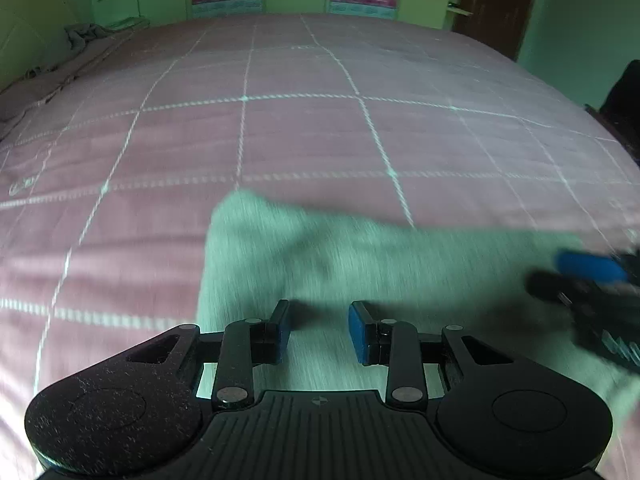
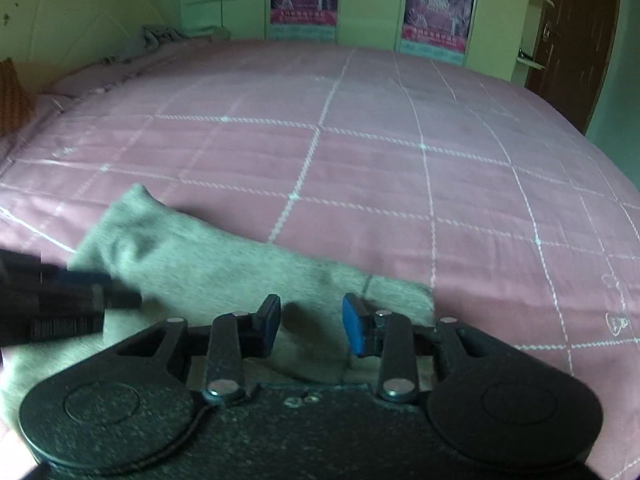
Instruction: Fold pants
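Observation:
Grey pants (image 1: pixel 360 264) lie flat in a folded band on the pink checked bed; they also show in the right wrist view (image 2: pixel 208 264). My left gripper (image 1: pixel 319 330) is open, its blue pads apart just above the cloth's near part, holding nothing. My right gripper (image 2: pixel 311 326) is open and empty over the pants' right end, near a seam. The right gripper appears blurred at the right edge of the left wrist view (image 1: pixel 592 280). The left gripper appears blurred at the left edge of the right wrist view (image 2: pixel 68 304).
The pink bedspread (image 2: pixel 360 152) with white grid lines stretches far ahead. A crumpled grey cloth (image 2: pixel 160 38) lies at the far left by the wall. Cabinets with posters (image 2: pixel 436 8) and a dark door (image 2: pixel 572 40) stand behind the bed.

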Available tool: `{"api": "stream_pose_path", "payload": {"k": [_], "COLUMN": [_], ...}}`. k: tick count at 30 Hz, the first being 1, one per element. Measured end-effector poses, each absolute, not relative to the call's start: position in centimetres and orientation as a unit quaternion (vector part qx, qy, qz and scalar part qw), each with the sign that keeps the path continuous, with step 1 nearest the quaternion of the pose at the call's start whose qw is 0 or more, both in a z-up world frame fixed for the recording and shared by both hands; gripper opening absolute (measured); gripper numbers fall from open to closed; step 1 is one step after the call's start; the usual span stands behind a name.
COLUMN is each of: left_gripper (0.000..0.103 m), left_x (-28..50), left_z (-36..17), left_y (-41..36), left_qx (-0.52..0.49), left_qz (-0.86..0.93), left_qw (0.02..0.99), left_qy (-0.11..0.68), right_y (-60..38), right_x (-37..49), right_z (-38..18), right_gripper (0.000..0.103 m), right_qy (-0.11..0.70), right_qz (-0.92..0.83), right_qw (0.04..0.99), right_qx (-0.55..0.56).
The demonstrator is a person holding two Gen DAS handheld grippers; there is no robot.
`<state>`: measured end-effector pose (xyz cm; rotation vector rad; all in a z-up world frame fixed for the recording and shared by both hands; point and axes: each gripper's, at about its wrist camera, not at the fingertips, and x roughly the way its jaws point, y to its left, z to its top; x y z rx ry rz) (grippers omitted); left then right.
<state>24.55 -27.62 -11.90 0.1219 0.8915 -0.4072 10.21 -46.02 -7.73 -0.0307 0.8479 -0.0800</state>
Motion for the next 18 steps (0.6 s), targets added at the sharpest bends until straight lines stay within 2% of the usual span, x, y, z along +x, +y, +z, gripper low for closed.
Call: {"api": "stream_pose_path", "payload": {"k": [7, 10, 12, 18], "left_gripper": [0.032, 0.032, 0.032, 0.032], "left_x": [29.3, 29.6, 28.6, 22.0], "left_z": [-12.2, -12.5, -12.1, -10.8], "left_y": [-28.1, -26.9, -26.1, -23.2], "left_qx": [0.020, -0.017, -0.024, -0.006], "left_qz": [-0.163, -0.156, -0.160, -0.178], "left_qw": [0.887, 0.881, 0.884, 0.891], "left_qy": [0.433, 0.446, 0.439, 0.418], "right_y": [-45.8, -46.3, -46.9, -46.1], "right_x": [10.5, 11.6, 11.7, 8.7], "right_z": [-6.5, -8.5, -9.4, -5.9], "right_gripper": [0.036, 0.041, 0.045, 0.041], "right_qy": [0.386, 0.414, 0.421, 0.375], "right_qz": [-0.038, -0.053, -0.058, -0.044], "right_qw": [0.921, 0.907, 0.904, 0.926], "right_qx": [-0.024, -0.052, -0.043, -0.016]}}
